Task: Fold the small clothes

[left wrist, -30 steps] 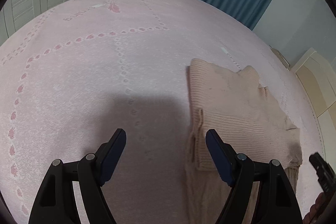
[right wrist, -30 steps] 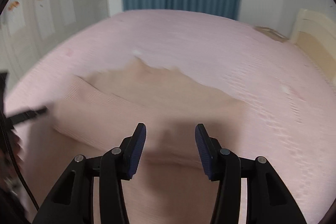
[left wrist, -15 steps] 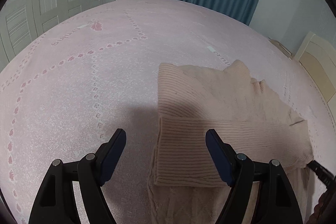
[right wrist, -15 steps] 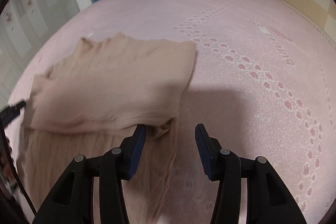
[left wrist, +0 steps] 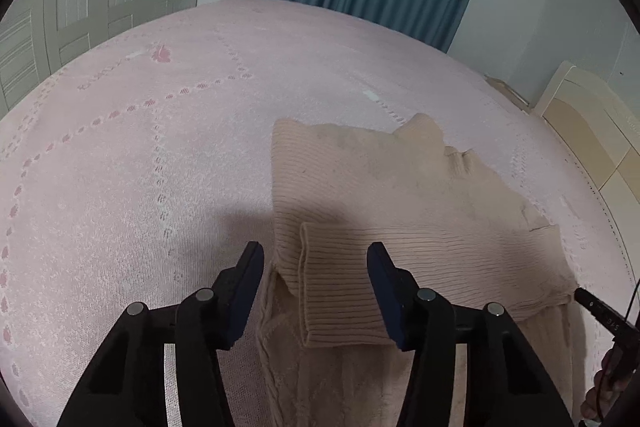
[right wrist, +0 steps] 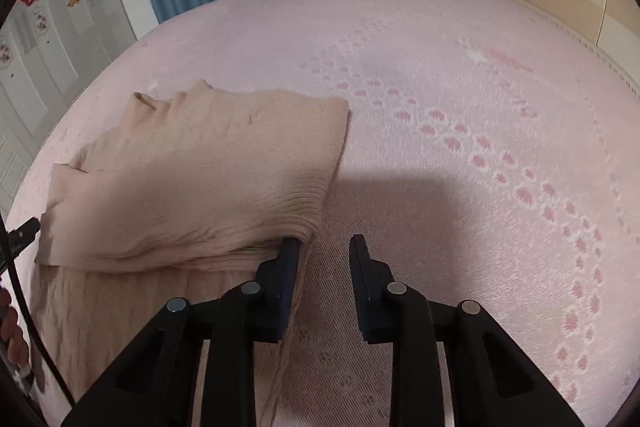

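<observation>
Both grippers, left and right, have just been closing, still unclenched, straddling the sweater edges on the bed

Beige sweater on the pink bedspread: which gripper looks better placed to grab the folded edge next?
Probably the left gripper: the beige sweater's folded ribbed edge lies between its jaws, which have just been closing. The right gripper, jaws also closing, straddles mostly bare pink bedspread, only its inner finger touching the fold's corner.

The folded sweater lies on the bed, its near edge between my left claw fingers and just left of my right claw.
</observation>
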